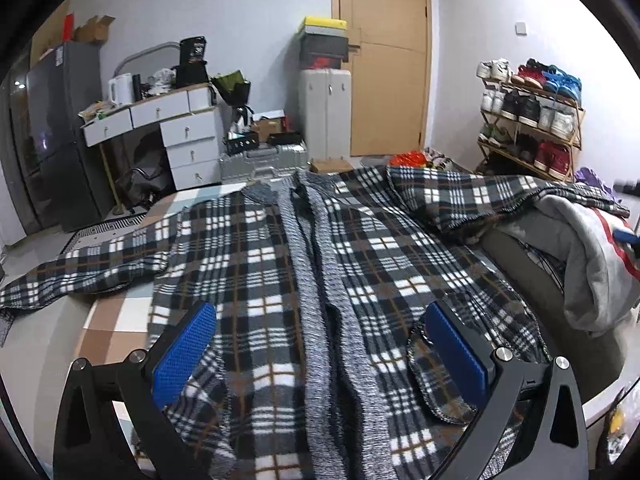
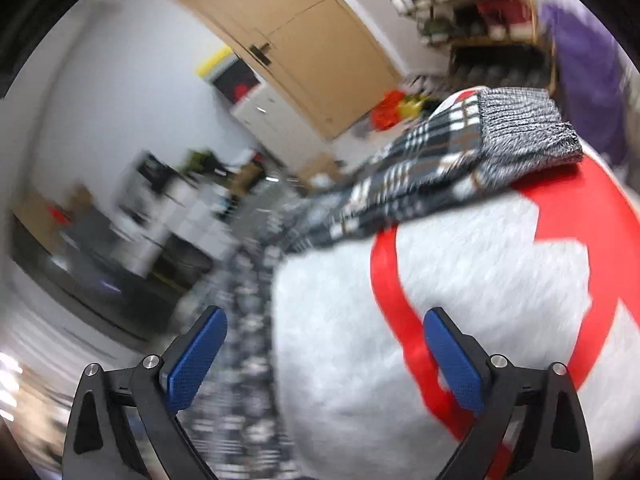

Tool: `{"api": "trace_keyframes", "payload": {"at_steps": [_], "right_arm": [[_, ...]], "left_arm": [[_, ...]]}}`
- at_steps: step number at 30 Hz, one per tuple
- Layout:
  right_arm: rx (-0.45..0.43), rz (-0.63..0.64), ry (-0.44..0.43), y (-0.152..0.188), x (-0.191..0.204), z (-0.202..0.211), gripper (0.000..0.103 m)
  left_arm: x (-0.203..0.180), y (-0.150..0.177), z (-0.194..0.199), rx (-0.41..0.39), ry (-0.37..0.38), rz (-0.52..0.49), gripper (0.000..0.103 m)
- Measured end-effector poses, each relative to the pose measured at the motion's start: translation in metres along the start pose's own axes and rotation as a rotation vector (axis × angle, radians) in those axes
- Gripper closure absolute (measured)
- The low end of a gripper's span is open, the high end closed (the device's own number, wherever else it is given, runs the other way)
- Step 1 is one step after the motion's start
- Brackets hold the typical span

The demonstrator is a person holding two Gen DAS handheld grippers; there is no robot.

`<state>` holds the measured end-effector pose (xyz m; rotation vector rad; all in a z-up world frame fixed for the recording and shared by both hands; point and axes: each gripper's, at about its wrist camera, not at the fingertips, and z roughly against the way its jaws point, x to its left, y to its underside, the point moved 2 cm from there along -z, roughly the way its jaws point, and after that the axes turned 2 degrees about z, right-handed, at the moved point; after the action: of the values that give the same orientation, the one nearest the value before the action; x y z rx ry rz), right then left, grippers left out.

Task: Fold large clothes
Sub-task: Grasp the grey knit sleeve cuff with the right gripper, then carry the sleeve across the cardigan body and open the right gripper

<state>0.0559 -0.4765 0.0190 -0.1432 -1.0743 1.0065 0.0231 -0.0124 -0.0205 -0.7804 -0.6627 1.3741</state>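
Note:
A large plaid jacket (image 1: 248, 264) with a grey knit front band lies spread flat on the bed, front up. Its left sleeve (image 1: 80, 268) stretches out to the left. Its right sleeve (image 1: 480, 196) drapes over a grey and red garment (image 1: 588, 240) at the right. My left gripper (image 1: 320, 320) is open and empty above the jacket's lower front. In the blurred right wrist view, my right gripper (image 2: 324, 324) is open and empty over the grey and red garment (image 2: 460, 272), with the sleeve's knit cuff (image 2: 528, 128) lying on top of it ahead.
A checkered bedsheet (image 1: 116, 320) shows at the jacket's left. A white desk with drawers (image 1: 168, 132), a dark fridge (image 1: 52, 136), a silver suitcase (image 1: 260, 160), a wooden door (image 1: 384, 56) and a shoe rack (image 1: 528, 116) stand beyond the bed.

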Motion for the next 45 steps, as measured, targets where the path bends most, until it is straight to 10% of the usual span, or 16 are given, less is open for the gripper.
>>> {"api": "trace_keyframes", "payload": {"at_steps": [14, 16, 21, 33, 38, 45], "right_arm": [[-0.07, -0.068, 0.34, -0.062, -0.018, -0.011, 0.008], [-0.091, -0.026, 0.42, -0.068, -0.016, -0.015, 0.02], [-0.121, 0.071, 0.641, -0.085, -0.013, -0.022, 0.097], [-0.344, 0.365, 0.806, -0.172, 0.106, -0.011, 0.098], [-0.41, 0.448, 0.711, -0.178, 0.187, -0.03, 0.098], [-0.222, 0.608, 0.371, -0.1, 0.295, -0.119, 0.098]], "left_arm": [[-0.005, 0.006, -0.012, 0.053, -0.012, -0.038, 0.001], [-0.005, 0.006, -0.012, 0.052, -0.018, -0.045, 0.001], [0.0, 0.007, -0.012, 0.05, -0.032, -0.05, 0.001], [0.036, 0.004, -0.011, 0.031, -0.075, -0.034, 0.001], [0.056, 0.0, -0.006, 0.021, -0.08, 0.006, 0.001], [0.101, -0.009, 0.017, -0.023, -0.088, 0.128, 0.001]]}}
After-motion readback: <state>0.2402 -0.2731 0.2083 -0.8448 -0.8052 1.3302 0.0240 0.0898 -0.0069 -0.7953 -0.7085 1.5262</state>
